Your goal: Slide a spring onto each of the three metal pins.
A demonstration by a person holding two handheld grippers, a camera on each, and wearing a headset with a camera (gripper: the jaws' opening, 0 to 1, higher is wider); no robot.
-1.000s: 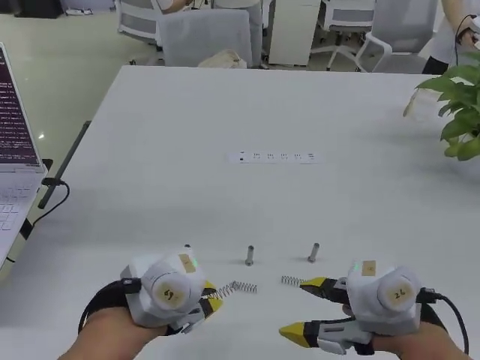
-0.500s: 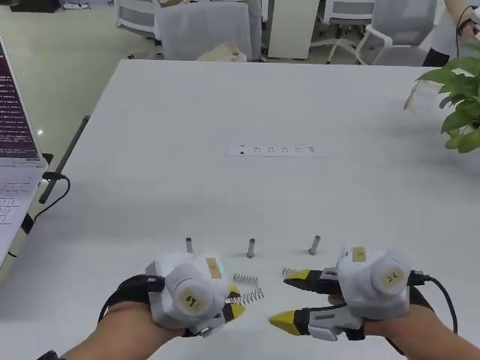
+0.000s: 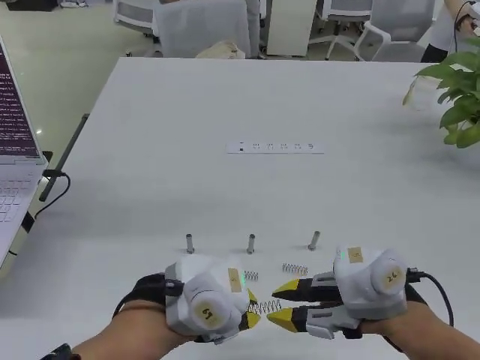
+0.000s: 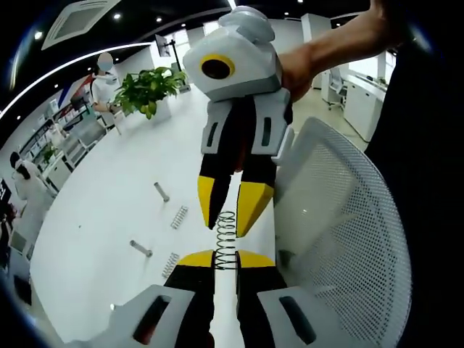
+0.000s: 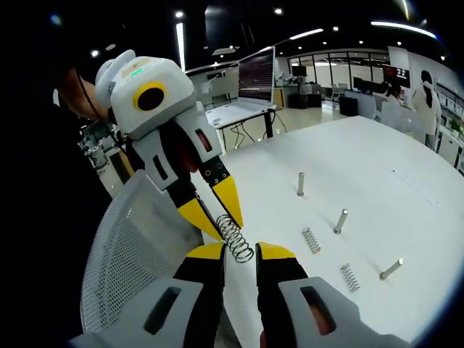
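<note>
Holding one spring [image 4: 226, 235] by the table's [image 3: 225, 105] near edge
The left gripper's [image 4: 225, 259] fingers are clamping it, and its free end is sitting between the right gripper's [image 5: 240, 252] parted fingers. Just beyond, two loose springs [image 3: 295, 268] are lying before three upright pins [image 3: 251, 243], with bare table stretching behind them.

Head view looks down at the table [image 3: 225, 112]; gripper views face each other closely, sharing the spring [image 4: 226, 235].
</note>
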